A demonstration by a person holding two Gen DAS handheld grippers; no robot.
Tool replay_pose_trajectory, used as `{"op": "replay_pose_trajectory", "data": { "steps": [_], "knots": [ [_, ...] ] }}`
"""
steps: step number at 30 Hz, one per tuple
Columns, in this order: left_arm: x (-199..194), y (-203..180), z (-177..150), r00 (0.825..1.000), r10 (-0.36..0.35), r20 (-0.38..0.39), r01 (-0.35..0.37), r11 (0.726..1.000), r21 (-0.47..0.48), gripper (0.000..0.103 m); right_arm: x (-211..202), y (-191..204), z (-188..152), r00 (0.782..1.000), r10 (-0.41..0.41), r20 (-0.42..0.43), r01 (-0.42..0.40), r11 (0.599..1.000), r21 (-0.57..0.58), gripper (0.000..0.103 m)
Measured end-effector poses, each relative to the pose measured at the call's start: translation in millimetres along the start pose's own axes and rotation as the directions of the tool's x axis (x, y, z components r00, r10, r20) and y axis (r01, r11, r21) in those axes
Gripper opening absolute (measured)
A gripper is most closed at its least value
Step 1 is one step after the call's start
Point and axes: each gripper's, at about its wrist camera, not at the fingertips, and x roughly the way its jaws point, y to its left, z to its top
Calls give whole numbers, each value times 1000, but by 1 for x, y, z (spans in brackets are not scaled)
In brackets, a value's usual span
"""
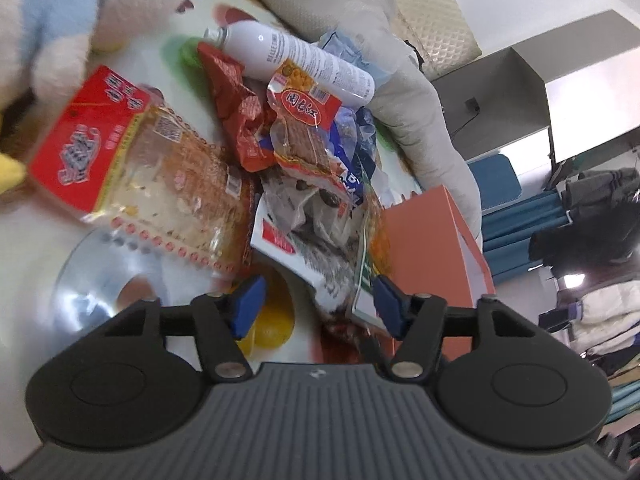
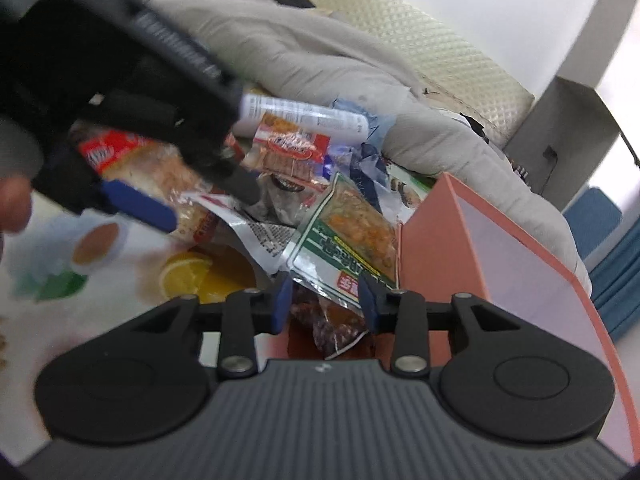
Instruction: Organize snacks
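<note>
A heap of snack packets lies on a printed tablecloth. In the left wrist view I see a big red-and-clear bag (image 1: 132, 168), a dark red packet (image 1: 236, 108), a red-labelled clear packet (image 1: 304, 120) and a white-and-grey packet (image 1: 312, 248). My left gripper (image 1: 318, 306) is open, just short of the white-and-grey packet. In the right wrist view my right gripper (image 2: 324, 304) is open, its jaws either side of the near edge of a green-bordered packet (image 2: 348, 240). The left gripper (image 2: 136, 204) shows there too, over the heap. An orange box (image 2: 500, 240) stands open at the right.
A white spray can (image 1: 296, 60) lies behind the heap, against grey bedding (image 1: 400, 92). A plush toy (image 1: 52, 20) sits at the far left. The orange box (image 1: 432, 252) borders the heap on the right. A person in a white coat (image 1: 592, 280) is far right.
</note>
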Motion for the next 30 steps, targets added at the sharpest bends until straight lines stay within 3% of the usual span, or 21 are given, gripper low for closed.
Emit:
{"op": "replay_pose_trajectory", "data": {
  "steps": [6, 9, 19, 30],
  "knots": [
    [26, 12, 16, 999, -31, -21, 30, 998, -59, 53, 15, 12, -1, 1000, -10, 11, 11, 996, -84, 36],
    [36, 17, 17, 999, -42, -33, 39, 996, -78, 48, 17, 19, -3, 1000, -8, 28, 12, 991, -135, 30],
    [44, 33, 16, 996, -87, -26, 82, 988, -133, 26, 10, 41, -8, 996, -53, 77, 75, 946, -315, 29],
    [42, 27, 15, 997, -81, -18, 78, 992, -100, 16, 19, 42, -10, 996, -79, 43, 88, 937, -339, 29]
  ]
}}
